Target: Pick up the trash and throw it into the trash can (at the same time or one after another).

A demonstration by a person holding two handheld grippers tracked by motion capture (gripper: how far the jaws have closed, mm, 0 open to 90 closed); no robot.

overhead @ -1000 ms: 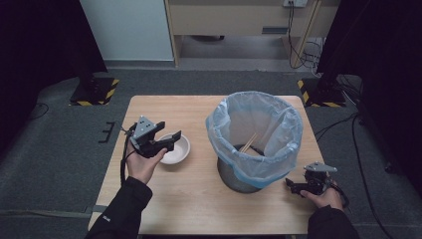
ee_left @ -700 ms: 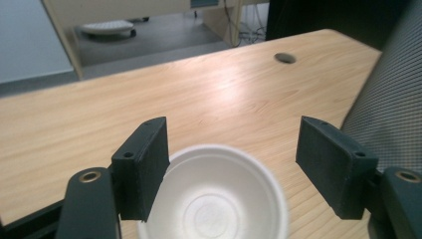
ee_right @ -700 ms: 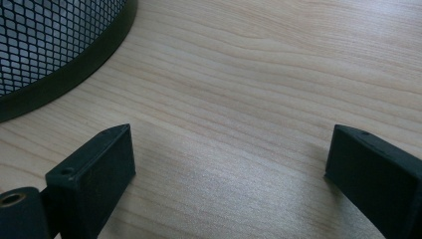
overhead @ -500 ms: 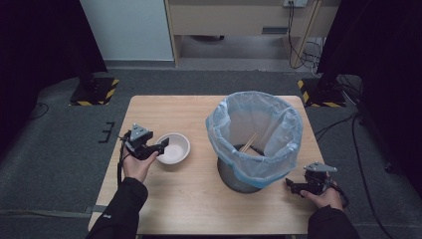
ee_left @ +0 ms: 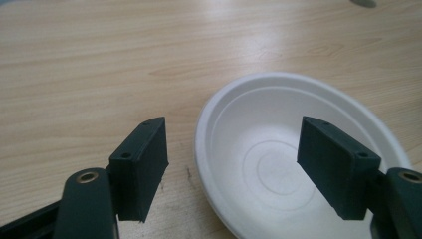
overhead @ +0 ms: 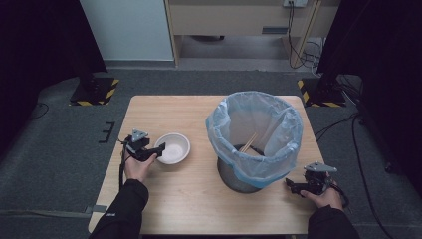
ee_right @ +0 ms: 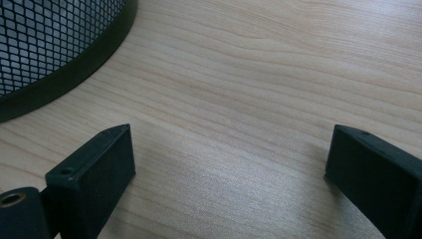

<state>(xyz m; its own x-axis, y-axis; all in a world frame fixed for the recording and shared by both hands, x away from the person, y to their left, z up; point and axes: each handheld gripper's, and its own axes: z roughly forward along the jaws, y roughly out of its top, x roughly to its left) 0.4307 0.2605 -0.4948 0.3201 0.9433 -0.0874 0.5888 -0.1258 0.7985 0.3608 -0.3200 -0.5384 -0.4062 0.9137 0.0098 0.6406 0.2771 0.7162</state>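
Note:
A white paper bowl (overhead: pixel 172 148) lies empty on the wooden table (overhead: pixel 169 199), left of centre. My left gripper (overhead: pixel 158 151) is open at the bowl's near-left rim. In the left gripper view the bowl (ee_left: pixel 278 164) lies between the jaws: one jaw stands outside the rim, the other over the bowl's inside. A black mesh bin (overhead: pixel 239 177) lined with a pale blue bag (overhead: pixel 259 129) stands right of centre, with wooden chopsticks (overhead: pixel 249 142) inside. My right gripper (overhead: pixel 294 186) rests open on the table near the bin's base (ee_right: pixel 59 84), nothing between its jaws.
The table's near edge runs just behind both hands. Dark floor surrounds the table, with yellow-black striped stands (overhead: pixel 94 92) at the back left and back right, and cables (overhead: pixel 348 129) at the right.
My left gripper has dropped lower and drawn back toward the near-left, coming to the bowl's rim with jaws open. The right gripper has stayed put.

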